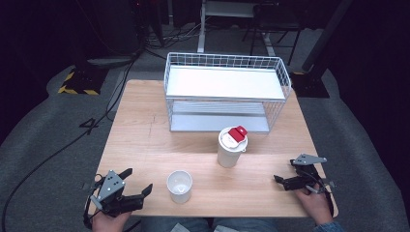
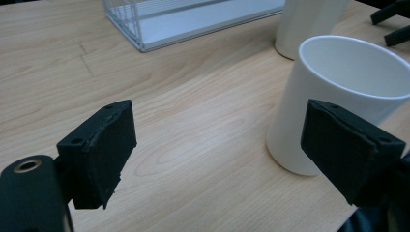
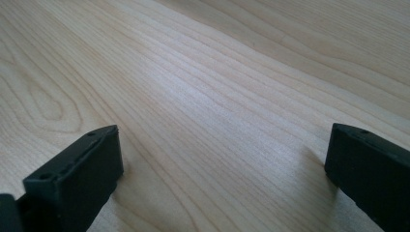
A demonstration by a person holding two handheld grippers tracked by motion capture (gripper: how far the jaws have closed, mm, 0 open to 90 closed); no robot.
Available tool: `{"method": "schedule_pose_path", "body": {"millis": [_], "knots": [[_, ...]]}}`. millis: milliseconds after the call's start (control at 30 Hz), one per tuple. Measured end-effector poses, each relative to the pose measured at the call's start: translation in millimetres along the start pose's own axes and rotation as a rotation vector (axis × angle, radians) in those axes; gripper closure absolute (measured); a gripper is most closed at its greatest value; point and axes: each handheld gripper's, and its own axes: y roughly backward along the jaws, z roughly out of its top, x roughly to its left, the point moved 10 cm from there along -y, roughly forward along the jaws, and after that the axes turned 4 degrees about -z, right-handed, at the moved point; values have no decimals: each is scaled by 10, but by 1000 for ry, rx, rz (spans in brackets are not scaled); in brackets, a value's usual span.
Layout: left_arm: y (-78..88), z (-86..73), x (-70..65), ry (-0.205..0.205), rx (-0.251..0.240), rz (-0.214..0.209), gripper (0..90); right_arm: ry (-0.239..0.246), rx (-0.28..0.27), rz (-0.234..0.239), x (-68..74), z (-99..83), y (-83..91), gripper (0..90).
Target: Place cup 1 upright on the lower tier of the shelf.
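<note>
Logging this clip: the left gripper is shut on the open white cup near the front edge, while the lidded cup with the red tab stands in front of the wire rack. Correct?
Not quite. The left gripper is open and holds nothing; the open white cup stands free beside it, as the high view shows. The lidded cup does stand in front of the wire rack.

White wire rack, lidded tumbler

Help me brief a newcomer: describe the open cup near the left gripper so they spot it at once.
Start at the wire rack at the far side of the table. Come toward the near edge, past the tall lidded cup. The open cup stands left of that one, nearer the left gripper; it is shorter, plain white, with no lid.
</note>
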Motion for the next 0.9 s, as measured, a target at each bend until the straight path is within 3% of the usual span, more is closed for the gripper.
{"method": "schedule_pose_path", "body": {"millis": [167,333,533,900], "knots": [[-1,8,-100,-19,-8,-28,114,0,0,0,0,0,0,2],[-82,-17,-300,-50,2,-84,94,0,0,0,0,0,0,2],[-166,-1,-449,-59,-13,-128,80,0,0,0,-1,0,0,2],[-347,-43,-585,-59,14,-172,69,0,0,-1,-1,0,0,2]]}}
